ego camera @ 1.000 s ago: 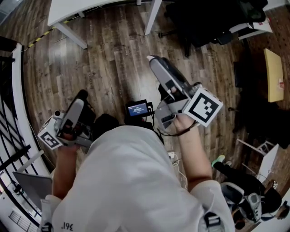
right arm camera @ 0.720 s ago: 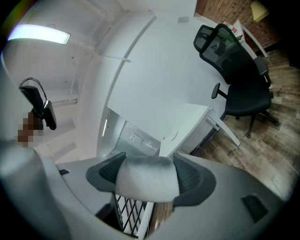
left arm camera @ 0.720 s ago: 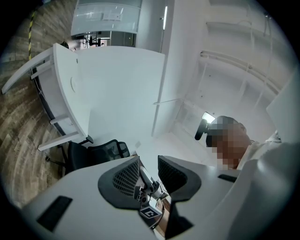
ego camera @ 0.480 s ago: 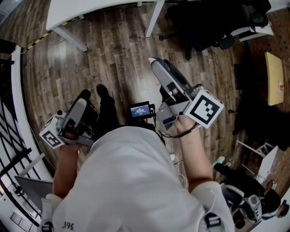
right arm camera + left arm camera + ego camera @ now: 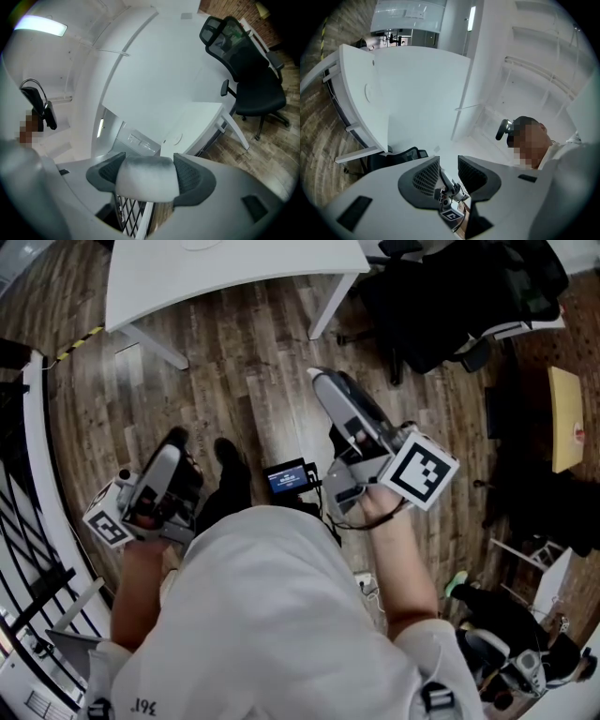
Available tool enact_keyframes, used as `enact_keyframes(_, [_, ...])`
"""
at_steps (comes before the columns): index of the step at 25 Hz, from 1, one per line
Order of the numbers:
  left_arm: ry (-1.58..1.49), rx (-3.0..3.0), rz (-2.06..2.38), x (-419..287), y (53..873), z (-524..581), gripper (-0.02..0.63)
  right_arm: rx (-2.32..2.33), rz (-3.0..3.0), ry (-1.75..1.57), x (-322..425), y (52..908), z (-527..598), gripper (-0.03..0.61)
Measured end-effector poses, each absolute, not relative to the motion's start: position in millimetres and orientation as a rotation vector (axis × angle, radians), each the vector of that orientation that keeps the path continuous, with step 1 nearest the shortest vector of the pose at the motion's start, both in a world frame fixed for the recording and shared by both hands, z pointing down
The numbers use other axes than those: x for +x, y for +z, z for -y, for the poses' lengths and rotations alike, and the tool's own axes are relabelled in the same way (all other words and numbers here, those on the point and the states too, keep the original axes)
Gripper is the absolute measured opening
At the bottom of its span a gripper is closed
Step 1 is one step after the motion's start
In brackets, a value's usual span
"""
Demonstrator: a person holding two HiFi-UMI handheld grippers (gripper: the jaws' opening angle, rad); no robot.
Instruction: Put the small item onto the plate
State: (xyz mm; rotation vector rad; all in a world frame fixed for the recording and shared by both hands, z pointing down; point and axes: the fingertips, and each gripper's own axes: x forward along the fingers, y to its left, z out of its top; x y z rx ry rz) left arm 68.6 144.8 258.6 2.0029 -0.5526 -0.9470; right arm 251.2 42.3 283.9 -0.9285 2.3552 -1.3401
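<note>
My right gripper (image 5: 319,382) is raised in front of me and shut on a small white-grey soft block (image 5: 144,178), which fills the gap between its jaws. My left gripper (image 5: 175,441) hangs lower at the left. In the left gripper view (image 5: 448,171) its jaws stand a little apart with nothing between them. A white table (image 5: 234,273) lies ahead at the top of the head view. On it a flat white round plate (image 5: 369,92) shows faintly, also as a small disc (image 5: 174,138) in the right gripper view. Both grippers are well short of the table.
Black office chairs (image 5: 450,296) stand right of the table, one large in the right gripper view (image 5: 248,70). A black railing (image 5: 28,521) runs along the left. A yellow board (image 5: 565,407) lies at far right. Wooden floor (image 5: 253,381) separates me from the table.
The table has come further into the head view from the top and my feet have stepped forward. Both grippers keep their pose, the right still holding the block.
</note>
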Motion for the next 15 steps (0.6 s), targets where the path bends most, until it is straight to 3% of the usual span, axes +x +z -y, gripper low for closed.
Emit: enact_keyframes(15, [-0.927,2.002,0.487,-59,249,-56,0.118,-0.997,-2.33,-1.302,129,270,40,0.314])
